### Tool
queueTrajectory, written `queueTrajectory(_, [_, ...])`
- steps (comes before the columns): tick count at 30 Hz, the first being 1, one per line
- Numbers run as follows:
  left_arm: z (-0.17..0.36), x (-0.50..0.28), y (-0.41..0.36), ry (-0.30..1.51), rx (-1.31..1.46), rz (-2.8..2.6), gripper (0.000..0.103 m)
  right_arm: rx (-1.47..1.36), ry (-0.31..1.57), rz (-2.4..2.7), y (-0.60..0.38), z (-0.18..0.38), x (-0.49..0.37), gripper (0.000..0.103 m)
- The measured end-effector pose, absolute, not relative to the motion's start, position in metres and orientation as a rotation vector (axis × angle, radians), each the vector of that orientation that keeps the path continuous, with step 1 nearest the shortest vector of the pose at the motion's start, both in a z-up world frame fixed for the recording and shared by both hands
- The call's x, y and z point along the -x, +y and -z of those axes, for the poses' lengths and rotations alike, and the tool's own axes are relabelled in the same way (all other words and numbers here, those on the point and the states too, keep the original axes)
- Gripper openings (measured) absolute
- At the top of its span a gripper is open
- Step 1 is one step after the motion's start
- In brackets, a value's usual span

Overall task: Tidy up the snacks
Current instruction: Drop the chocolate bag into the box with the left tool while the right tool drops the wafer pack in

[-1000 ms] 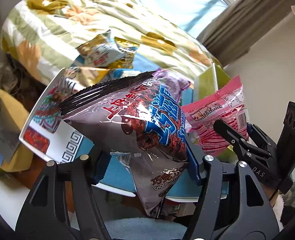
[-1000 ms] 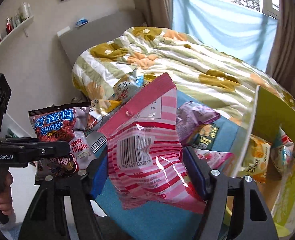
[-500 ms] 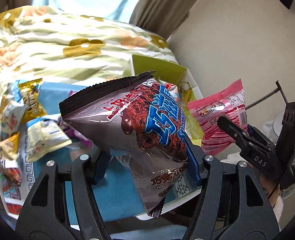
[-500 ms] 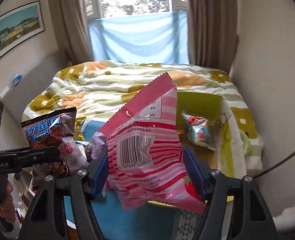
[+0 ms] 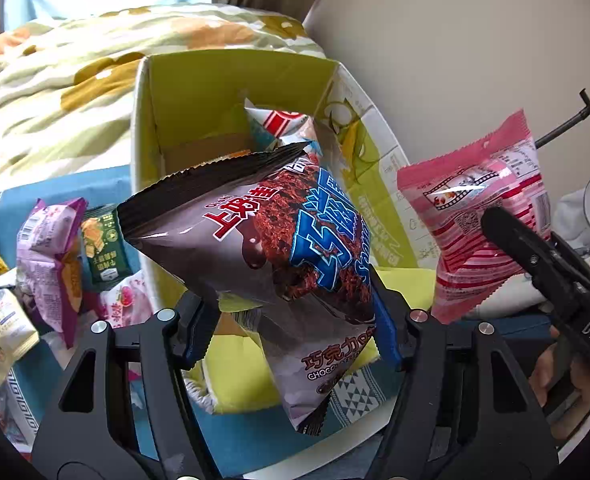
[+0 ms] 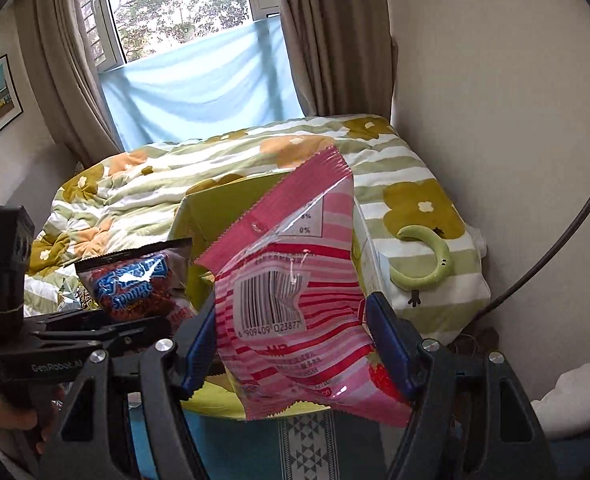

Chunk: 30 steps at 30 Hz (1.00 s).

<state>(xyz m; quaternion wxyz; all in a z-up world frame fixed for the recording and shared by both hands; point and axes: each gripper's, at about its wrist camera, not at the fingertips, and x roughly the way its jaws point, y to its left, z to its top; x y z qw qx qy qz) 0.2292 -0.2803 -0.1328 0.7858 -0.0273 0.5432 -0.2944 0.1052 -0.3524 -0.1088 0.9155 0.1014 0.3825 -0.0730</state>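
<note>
**Both grippers loaded at the yellow-green box**

Meanwhile, the left gripper point(image 5: 291, 320) is raised in front of the open yellow-green box point(image 5: 231, 84), its two fingers pinching a brown chocolate snack bag point(image 5: 255, 236) by the lower half, so the bag's crimped top leans up and to the left, over the box's near wall. Just to the right of the box, the right gripper point(image 6: 295, 344) is held level and pointed toward the box, its blue-padded fingers point(image 6: 387, 340) clamped on a pink striped snack bag point(image 6: 291, 300), barcode side facing the camera. Inside the box lies a white and red packet point(image 5: 279, 124). Left of the box, loose snack packets point(image 5: 55, 248) lie on a blue cloth point(image 5: 67, 184). Behind the box spreads a floral quilt point(image 6: 143, 184).
</note>
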Motion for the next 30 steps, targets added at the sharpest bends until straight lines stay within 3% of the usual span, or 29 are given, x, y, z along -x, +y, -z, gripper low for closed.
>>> queueTrajectory(5, [0.153, -0.231, -0.3, 1.198, -0.019, 0.617, 0.064, -0.215, 0.807, 0.147, -0.369, 0.122, -0.111, 0.067])
queueTrajectory(9, [0.155, -0.235, -0.303, 1.185, -0.045, 0.564, 0.097, -0.209, 0.819, 0.135, -0.373, 0.13, -0.12, 0.067])
queueTrajectory(30, [0.122, -0.202, -0.221, 1.092, 0.025, 0.355, 0.098, -0.205, 0.916, 0.145, -0.356, 0.177, -0.159, 0.068])
